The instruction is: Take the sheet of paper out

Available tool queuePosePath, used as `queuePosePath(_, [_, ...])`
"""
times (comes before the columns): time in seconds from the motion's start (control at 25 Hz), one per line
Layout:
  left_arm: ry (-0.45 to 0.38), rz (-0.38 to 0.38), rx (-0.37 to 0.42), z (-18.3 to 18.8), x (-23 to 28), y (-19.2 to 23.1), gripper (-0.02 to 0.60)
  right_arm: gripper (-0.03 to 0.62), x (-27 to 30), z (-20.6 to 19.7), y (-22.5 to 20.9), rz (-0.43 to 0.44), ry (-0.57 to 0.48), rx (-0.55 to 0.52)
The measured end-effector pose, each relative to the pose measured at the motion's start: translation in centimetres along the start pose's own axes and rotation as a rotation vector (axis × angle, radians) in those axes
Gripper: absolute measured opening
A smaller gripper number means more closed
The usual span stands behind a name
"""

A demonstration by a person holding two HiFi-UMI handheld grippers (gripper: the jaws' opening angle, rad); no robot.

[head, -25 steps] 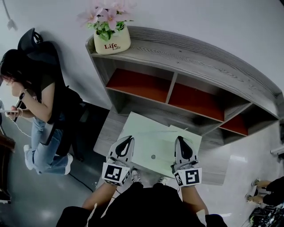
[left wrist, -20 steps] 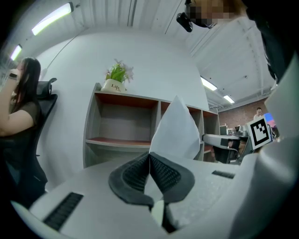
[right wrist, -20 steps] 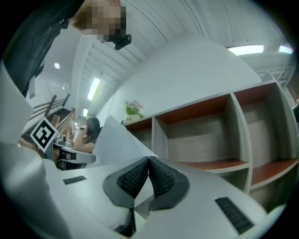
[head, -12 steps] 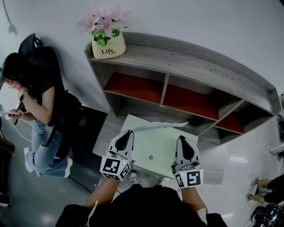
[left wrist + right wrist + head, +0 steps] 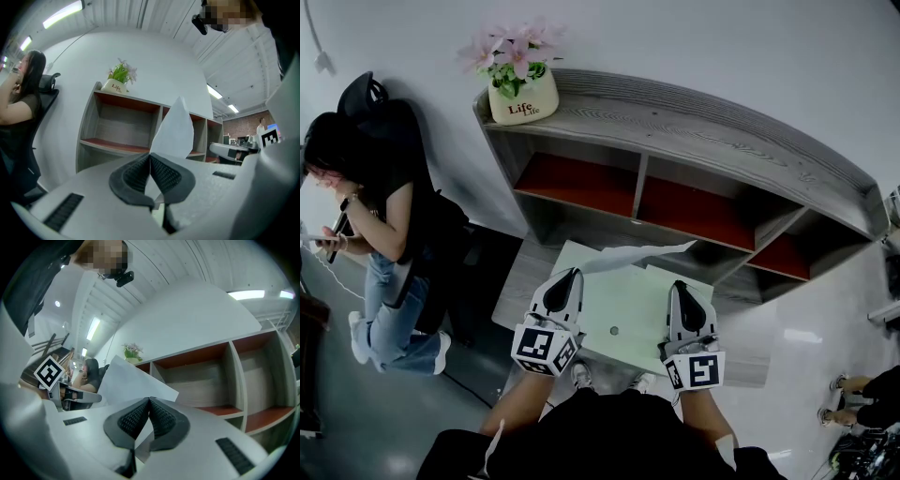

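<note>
Both grippers were clamped shut in front of the grey shelf unit [image 5: 703, 141]. The left gripper [image 5: 567, 277] had the white sheet of paper [image 5: 633, 255] pinched tight, curling up off the far edge of the green folder [image 5: 623, 305]. The right gripper [image 5: 680, 287] was squeezing the folder's other side.

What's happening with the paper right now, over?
Left tool shut on sheet of paper, far end lifted. Right tool shut on pale green folder. Nothing in the way. Over.
</note>
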State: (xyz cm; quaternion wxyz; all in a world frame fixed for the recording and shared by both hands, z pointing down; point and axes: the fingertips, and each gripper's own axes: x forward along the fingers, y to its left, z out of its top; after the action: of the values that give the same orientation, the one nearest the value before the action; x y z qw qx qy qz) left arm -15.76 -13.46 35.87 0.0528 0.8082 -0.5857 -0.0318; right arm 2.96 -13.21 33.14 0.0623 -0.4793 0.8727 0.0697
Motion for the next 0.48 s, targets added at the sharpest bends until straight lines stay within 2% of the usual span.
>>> queuePosePath(0.48, [0.002, 0.01, 0.014, -0.14, 0.12, -0.26, 0.006, 0.023, 0.05, -0.01, 0.24, 0.018, -0.013, 0.019])
